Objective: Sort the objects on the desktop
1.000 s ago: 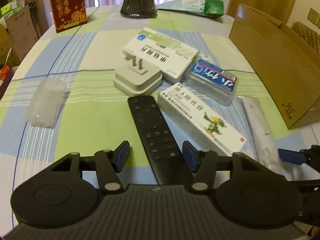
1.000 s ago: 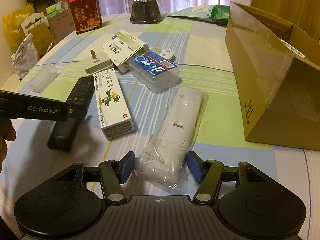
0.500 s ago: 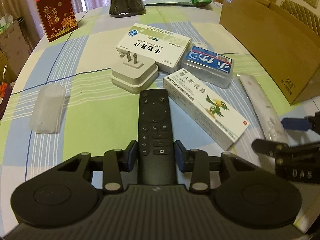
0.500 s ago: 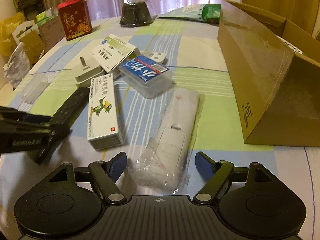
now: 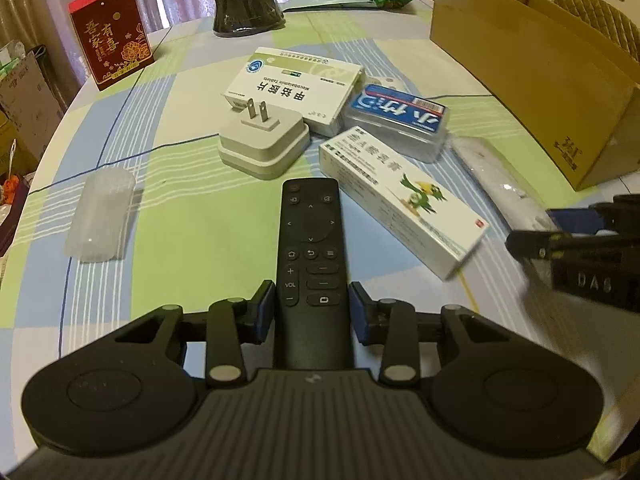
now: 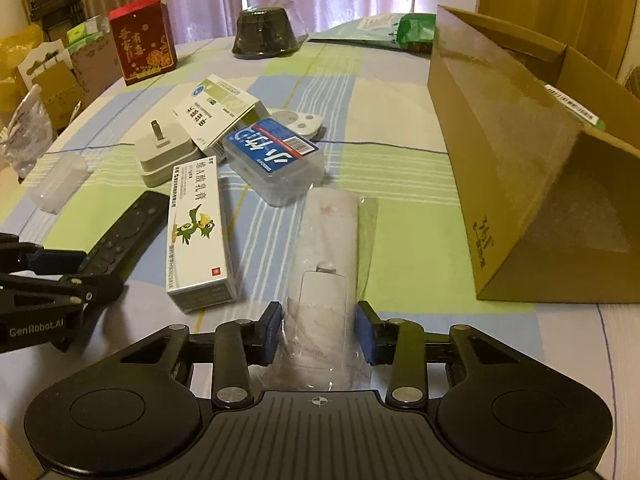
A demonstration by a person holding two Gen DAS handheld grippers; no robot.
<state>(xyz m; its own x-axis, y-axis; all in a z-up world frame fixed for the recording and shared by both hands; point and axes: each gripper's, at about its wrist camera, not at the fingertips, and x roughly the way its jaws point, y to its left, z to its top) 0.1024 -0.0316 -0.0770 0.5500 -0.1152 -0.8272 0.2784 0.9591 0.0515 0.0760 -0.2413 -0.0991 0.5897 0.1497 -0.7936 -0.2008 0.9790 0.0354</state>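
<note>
My left gripper (image 5: 312, 312) is shut on the lower end of a black remote (image 5: 310, 240), which points away along the checked tablecloth (image 5: 192, 208). The blue pads (image 5: 262, 312) press both of its sides. My right gripper (image 6: 319, 332) is shut on the near end of a white remote wrapped in a clear bag (image 6: 328, 240). That bagged remote (image 5: 500, 184) lies to the right of a long ointment box with a green bird (image 5: 400, 204). I cannot tell whether either remote is off the cloth. The black remote (image 6: 124, 232) shows at the left of the right wrist view.
Behind the remotes lie a white plug adapter (image 5: 264, 144), a white-green medicine box (image 5: 296, 88), a blue-labelled clear case (image 5: 396, 120) and a clear plastic tube (image 5: 102, 216). An open cardboard box (image 6: 520, 152) stands on the right. A red box (image 5: 110, 28) and a dark bowl (image 5: 248, 8) stand far back.
Both grippers moved forward over their remotes and closed. The left one straddled the black remote first; the right one went from wide open to gripping the bagged white remote.
</note>
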